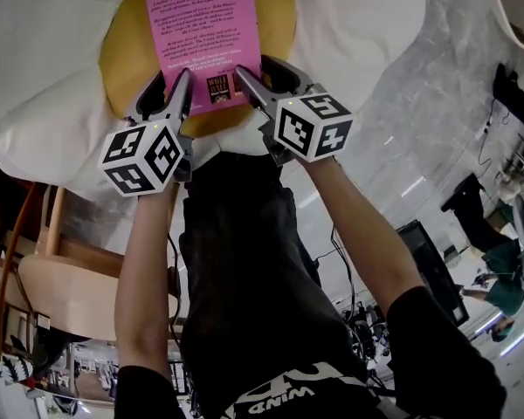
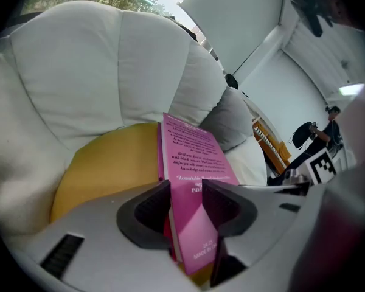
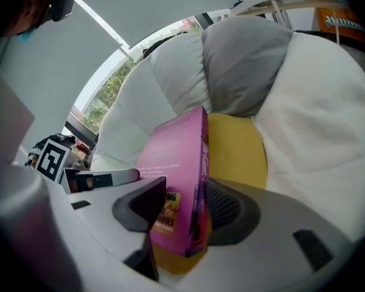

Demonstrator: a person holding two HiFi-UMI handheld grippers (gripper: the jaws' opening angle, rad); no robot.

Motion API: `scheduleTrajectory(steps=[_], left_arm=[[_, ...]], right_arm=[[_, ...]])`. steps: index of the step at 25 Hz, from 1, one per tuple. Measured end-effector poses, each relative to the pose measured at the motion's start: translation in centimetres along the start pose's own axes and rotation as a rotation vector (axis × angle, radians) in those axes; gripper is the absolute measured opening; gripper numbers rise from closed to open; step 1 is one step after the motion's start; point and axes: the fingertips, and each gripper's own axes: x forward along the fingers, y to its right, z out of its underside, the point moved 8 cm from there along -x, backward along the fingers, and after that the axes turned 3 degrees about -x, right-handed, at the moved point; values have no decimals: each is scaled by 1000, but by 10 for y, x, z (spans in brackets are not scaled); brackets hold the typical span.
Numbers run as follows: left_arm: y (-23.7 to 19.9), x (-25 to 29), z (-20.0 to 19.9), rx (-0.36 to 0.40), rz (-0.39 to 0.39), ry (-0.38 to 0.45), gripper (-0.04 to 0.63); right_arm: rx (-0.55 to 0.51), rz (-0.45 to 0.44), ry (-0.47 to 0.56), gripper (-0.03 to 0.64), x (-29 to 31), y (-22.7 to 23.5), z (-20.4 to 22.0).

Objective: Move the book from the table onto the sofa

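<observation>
A pink book hangs back cover up over a round yellow cushion on the white sofa. My left gripper is shut on the book's near left corner, and my right gripper is shut on its near right corner. In the left gripper view the book runs out from between the jaws of the left gripper, above the yellow cushion. In the right gripper view the book stands on edge in the right gripper, spine toward the right jaw. I cannot tell whether the book's far end touches the cushion.
A grey cushion leans against the sofa back beside the yellow one. A wooden chair stands below my left arm. Cables and a dark box lie on the pale floor at the right, and a person stands farther off.
</observation>
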Motion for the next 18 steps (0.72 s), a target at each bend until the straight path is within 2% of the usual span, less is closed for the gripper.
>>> scheduleTrajectory(steps=[7, 18], left_arm=[[-1, 3, 3, -1, -11, -2, 169], [0, -4, -11, 22, -25, 5, 163]], right_arm=[[0, -14, 3, 199, 2, 5, 3], [-70, -11, 8, 179, -13, 14, -13]])
